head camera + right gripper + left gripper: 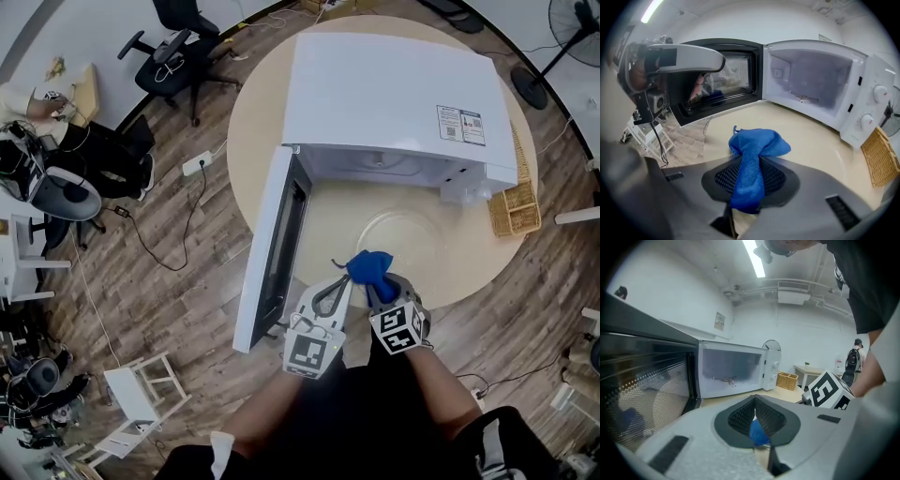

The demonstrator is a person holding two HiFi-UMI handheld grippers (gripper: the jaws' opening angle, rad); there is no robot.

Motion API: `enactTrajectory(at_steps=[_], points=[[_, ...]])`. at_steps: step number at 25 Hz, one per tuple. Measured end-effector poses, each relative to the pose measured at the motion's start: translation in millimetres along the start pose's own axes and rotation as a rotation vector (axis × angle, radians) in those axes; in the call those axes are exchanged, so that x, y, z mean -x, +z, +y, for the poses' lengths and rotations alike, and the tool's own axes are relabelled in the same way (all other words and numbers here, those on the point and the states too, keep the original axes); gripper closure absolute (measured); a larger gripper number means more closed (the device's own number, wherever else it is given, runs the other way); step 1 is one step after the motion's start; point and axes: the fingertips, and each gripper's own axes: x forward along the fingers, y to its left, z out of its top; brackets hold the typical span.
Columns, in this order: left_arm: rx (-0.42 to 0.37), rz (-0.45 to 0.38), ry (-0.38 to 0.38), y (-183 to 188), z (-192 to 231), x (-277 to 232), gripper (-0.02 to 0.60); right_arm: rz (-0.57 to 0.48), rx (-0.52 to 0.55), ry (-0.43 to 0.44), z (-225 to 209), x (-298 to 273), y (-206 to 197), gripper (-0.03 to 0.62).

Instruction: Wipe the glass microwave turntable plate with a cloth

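The clear glass turntable plate (424, 240) lies flat on the round table, just in front of the open microwave (394, 94). My right gripper (376, 283) is shut on a bunched blue cloth (370, 265) and holds it over the plate's near left edge. In the right gripper view the cloth (759, 143) runs through the closed pads of the right gripper (750, 180) and balloons out ahead of them. My left gripper (337, 277) sits close beside it on the left, with its pads meeting. A patch of blue shows low in the seam of the left gripper (756, 420).
The microwave door (277, 248) swings out to the left, past the edge of the table (258, 122). A wicker basket (514, 208) stands right of the microwave. Office chairs (178, 61), a power strip (197, 164), a fan and white stools stand on the wooden floor.
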Motion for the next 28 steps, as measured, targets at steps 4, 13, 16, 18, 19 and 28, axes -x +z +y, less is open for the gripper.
enactTrajectory(at_steps=[4,13,16,18,19,28], points=[[0.001,-0.029,-0.012,10.9,-6.5,-6.9,0.575,0.006,-0.023,-0.035,-14.8,6.5,-9.9,0.503],[-0.002,-0.035,-0.074,21.2,-22.4,-26.6,0.575,0.033,-0.091,-0.123,-48.2,23.8,-34.0,0.502],[0.009,-0.046,-0.098,31.1,-28.7,-32.8,0.575,0.048,-0.125,-0.157,-61.3,31.0,-41.0,0.5],[-0.009,-0.05,-0.114,35.9,-33.6,-37.7,0.575,0.061,-0.147,-0.181,-70.5,36.2,-46.8,0.499],[-0.015,-0.051,-0.12,37.8,-36.0,-40.2,0.575,0.067,-0.153,-0.191,-74.9,38.4,-49.6,0.499],[0.018,-0.058,-0.155,49.2,-52.0,-57.8,0.575,0.107,-0.187,-0.254,-108.5,50.9,-67.6,0.497]])
